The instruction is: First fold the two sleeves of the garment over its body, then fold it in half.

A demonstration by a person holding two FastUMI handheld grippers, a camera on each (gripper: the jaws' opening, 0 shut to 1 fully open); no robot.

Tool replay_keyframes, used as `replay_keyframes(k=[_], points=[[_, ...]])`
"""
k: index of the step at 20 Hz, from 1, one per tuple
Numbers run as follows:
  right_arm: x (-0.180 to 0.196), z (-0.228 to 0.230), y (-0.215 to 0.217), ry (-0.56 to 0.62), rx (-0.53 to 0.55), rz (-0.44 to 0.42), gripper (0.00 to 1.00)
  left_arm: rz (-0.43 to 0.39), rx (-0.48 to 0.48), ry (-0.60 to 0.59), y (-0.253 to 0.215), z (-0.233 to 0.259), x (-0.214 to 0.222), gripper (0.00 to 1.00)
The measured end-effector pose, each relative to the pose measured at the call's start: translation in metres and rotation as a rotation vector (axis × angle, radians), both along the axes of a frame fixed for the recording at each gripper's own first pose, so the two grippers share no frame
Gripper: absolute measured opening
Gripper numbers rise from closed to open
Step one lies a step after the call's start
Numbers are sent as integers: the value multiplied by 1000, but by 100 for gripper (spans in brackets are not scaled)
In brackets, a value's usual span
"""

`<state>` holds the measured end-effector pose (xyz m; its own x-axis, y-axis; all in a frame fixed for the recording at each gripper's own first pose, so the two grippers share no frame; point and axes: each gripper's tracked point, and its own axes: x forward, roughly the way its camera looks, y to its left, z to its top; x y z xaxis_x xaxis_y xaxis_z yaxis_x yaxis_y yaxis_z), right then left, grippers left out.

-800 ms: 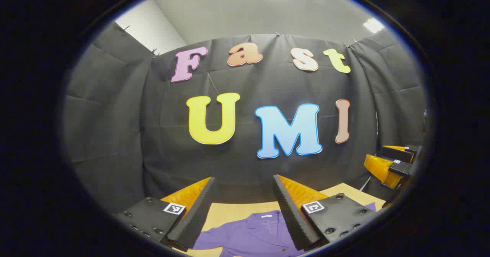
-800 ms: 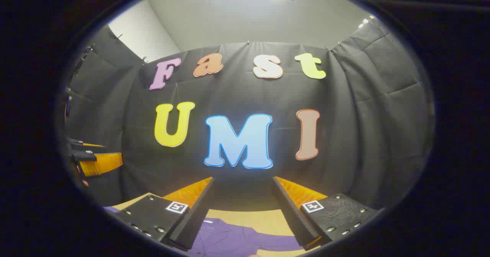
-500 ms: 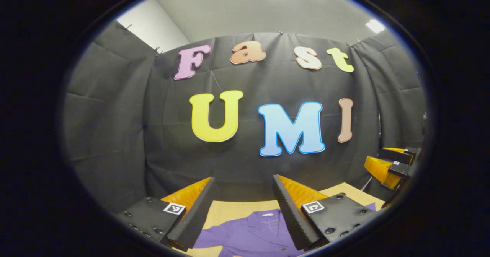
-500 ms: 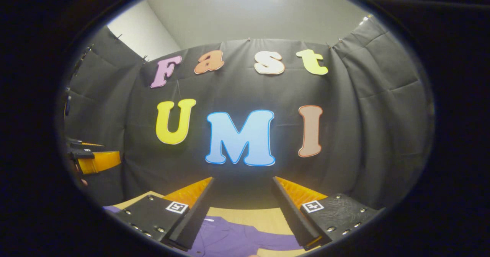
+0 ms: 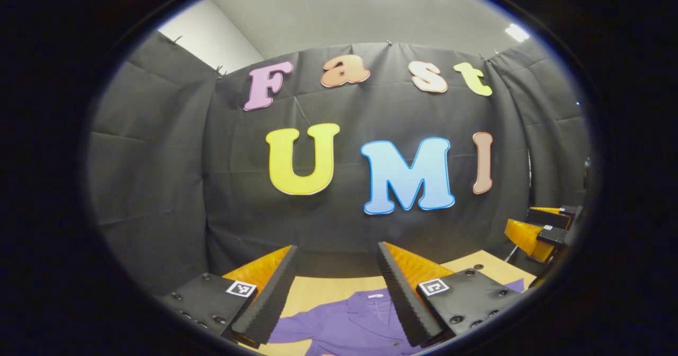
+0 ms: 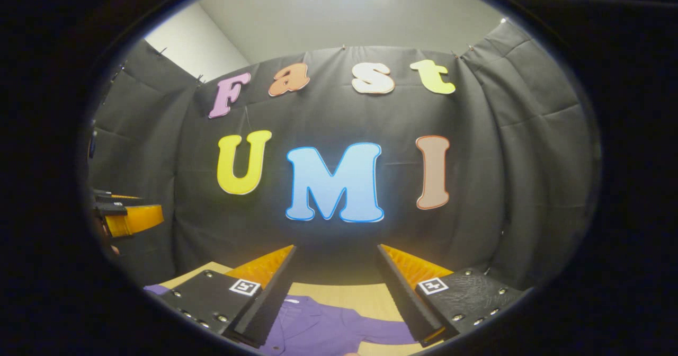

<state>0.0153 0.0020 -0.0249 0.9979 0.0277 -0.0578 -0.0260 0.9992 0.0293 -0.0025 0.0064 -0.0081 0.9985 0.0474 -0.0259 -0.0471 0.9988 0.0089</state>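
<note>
Purple cloth garment [image 5: 349, 324]: soft woven fabric, matt, lightly creased, small glossy buttons on the front; looks the same in right gripper view [image 6: 318, 329]. Pale tan wooden tabletop [image 5: 328, 290]: smooth, flat, low sheen. Black cloth booth wall [image 5: 159, 186]: matt, coarse weave, pinned and creased into folds. Left gripper [image 5: 336, 292] fingers [image 5: 270, 297]: ribbed, rough-looking matt pads, foam or rubber, can't tell which; backing looks like translucent ridged plastic. Mount plates look like matt textured plastic with shiny metal screws and paper-like printed tags. Right gripper [image 6: 336, 292]: same build. Ceiling [image 6: 339, 17]: smooth painted, matt.
</note>
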Motion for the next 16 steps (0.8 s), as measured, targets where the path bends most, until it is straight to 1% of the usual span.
replay_keyframes(k=[3,4,8,11,16], points=[[0,-5,-3,10,4,-8,93,-2,1,4,-3,-1,3,95],[0,-7,-5,14,5,-12,93,-4,1,5,-4,-2,3,93],[1,-23,-23,43,7,-45,92,-15,-1,11,-9,-5,8,93],[0,-47,-49,94,25,-105,92,-17,5,16,-11,-6,13,93],[-10,-104,-117,207,10,-252,92,-28,11,33,-14,-13,21,93]])
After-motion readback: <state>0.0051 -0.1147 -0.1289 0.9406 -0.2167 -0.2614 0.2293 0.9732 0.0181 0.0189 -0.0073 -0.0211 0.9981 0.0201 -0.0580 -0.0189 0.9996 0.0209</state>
